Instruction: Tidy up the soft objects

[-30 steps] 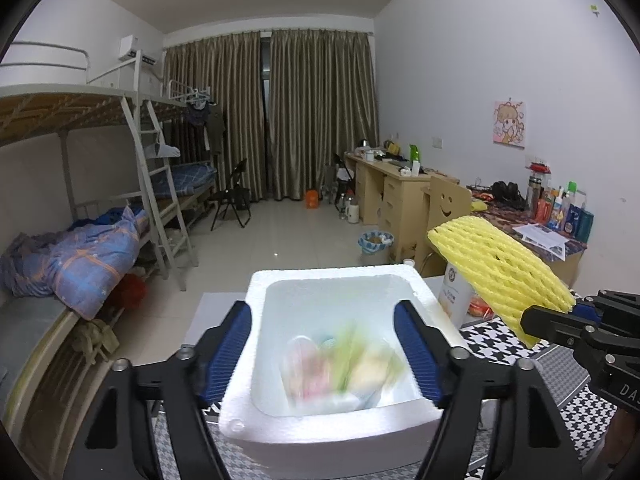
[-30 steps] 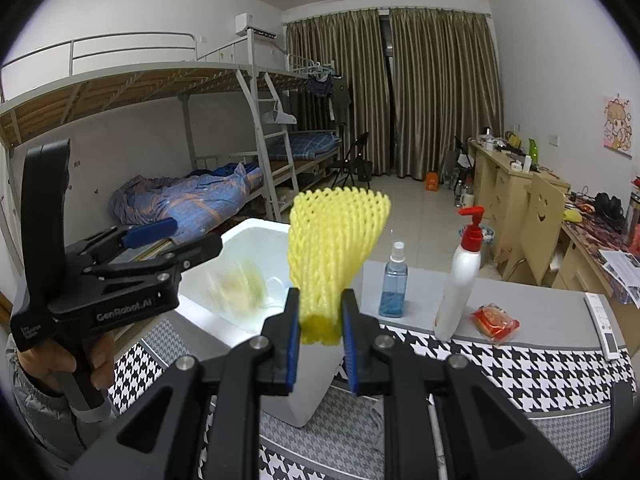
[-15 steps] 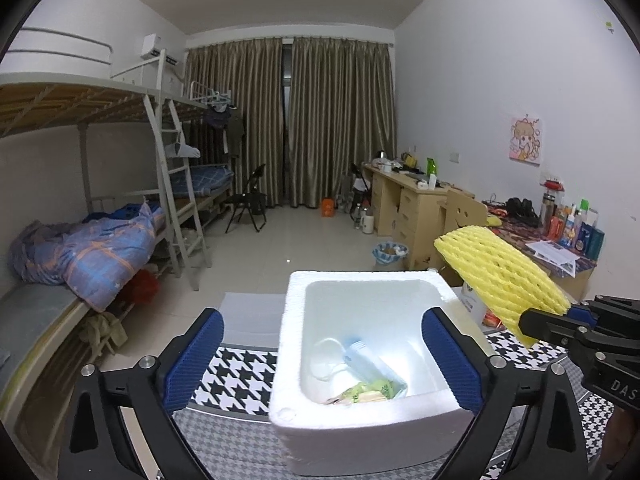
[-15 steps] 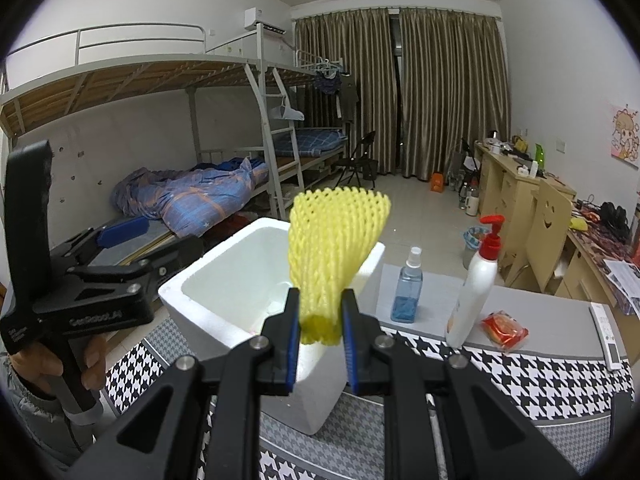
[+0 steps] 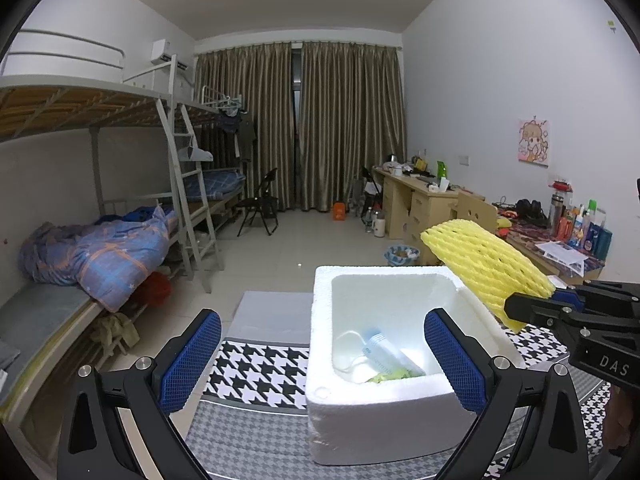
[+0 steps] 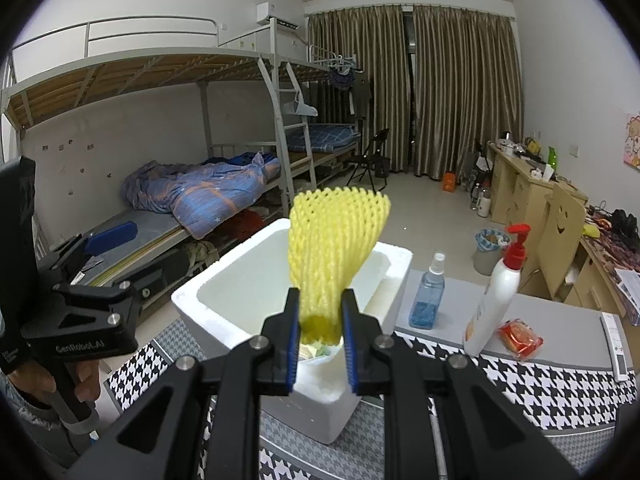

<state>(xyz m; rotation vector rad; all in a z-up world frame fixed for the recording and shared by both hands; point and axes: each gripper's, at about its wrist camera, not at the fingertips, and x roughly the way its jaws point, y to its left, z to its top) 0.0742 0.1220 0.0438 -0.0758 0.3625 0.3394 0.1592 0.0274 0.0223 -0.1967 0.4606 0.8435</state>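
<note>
1. The white foam box [image 5: 384,412] sits low in the middle of the left wrist view, on the checked counter [image 5: 260,372].
2. The left gripper [image 5: 320,364] has just been opening; now it is spread wide and empty, its bag dropped inside.
3. The right gripper [image 6: 319,334] pinches the yellow foam net [image 6: 336,240] above the box, likely next to go in.

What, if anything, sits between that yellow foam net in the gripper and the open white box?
Nothing visible does. The right gripper holds the yellow foam net just over the near rim of the white foam box, whose top is open. The left gripper stands wide open and empty, off to the box's side.
</note>
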